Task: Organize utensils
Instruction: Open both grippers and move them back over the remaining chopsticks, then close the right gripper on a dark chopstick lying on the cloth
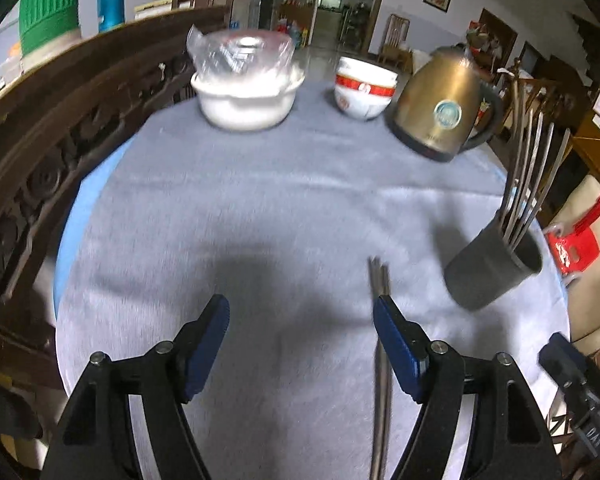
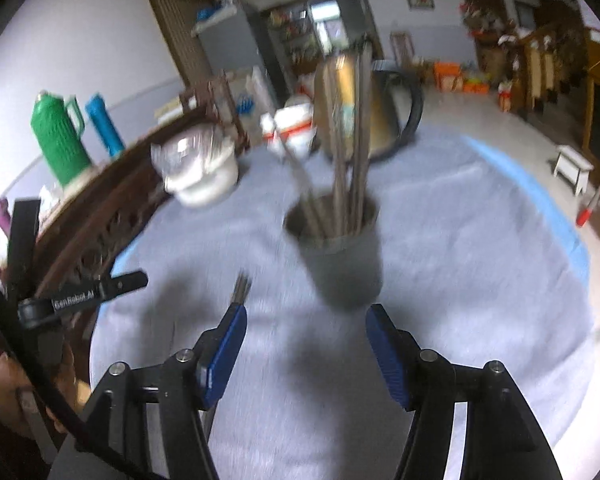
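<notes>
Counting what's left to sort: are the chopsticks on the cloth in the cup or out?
Out. The chopsticks lie flat on the cloth, beside the cup.

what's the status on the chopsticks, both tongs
Left tongs open, empty. Right tongs open, empty. Loose chopsticks flat on the cloth beside the left tongs' right finger; grey holder upright, already holding several. Path clear.
</notes>
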Demonstrator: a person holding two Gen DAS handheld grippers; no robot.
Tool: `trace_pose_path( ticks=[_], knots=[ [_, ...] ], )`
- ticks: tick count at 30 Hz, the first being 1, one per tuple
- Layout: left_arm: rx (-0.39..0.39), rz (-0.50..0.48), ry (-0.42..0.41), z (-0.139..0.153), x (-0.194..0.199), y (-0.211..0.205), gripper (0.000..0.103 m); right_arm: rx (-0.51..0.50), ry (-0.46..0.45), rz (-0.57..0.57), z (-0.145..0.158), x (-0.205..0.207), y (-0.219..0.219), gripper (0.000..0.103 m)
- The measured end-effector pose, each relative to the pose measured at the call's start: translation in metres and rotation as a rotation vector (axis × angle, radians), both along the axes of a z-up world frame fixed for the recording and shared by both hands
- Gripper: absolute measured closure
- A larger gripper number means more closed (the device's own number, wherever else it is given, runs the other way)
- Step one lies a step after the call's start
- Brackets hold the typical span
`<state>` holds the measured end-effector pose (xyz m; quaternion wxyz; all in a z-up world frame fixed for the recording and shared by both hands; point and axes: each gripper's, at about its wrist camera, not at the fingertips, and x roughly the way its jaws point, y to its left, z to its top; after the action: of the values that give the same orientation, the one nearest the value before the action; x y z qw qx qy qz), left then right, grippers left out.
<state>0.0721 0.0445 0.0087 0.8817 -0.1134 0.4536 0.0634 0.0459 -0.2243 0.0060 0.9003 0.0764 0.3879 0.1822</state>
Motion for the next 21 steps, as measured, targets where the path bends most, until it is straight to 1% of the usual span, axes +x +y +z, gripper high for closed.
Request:
trace_pose_path(
  ticks=[3, 6, 8, 17, 21],
  knots=[
    [-0.001, -0.001, 0.019, -0.009, -0.006, 0.000, 0.028, 0.017, 0.058, 0.022, -0.018, -0.003, 0.007, 0.037],
    [-0.001, -0.002, 0.031, -0.016, -0.010, -0.002, 0.028, 0.021, 0.083, 0.031, -0.026, -0.002, 0.013, 0.037],
    [-0.008, 0.005, 0.038, -0.017, -0.015, -0.004, 0.028, 0.023, 0.097, 0.037, -0.028, -0.002, 0.015, 0.037],
    [-0.017, 0.010, 0.059, -0.027, -0.013, 0.000, 0.028, 0.028, 0.138, 0.055, -0.035, 0.004, 0.023, 0.037],
    [-0.031, 0.010, 0.073, -0.034, -0.015, 0.004, 0.028, 0.068, 0.181, 0.080, -0.040, 0.011, 0.027, 0.037]
  ],
)
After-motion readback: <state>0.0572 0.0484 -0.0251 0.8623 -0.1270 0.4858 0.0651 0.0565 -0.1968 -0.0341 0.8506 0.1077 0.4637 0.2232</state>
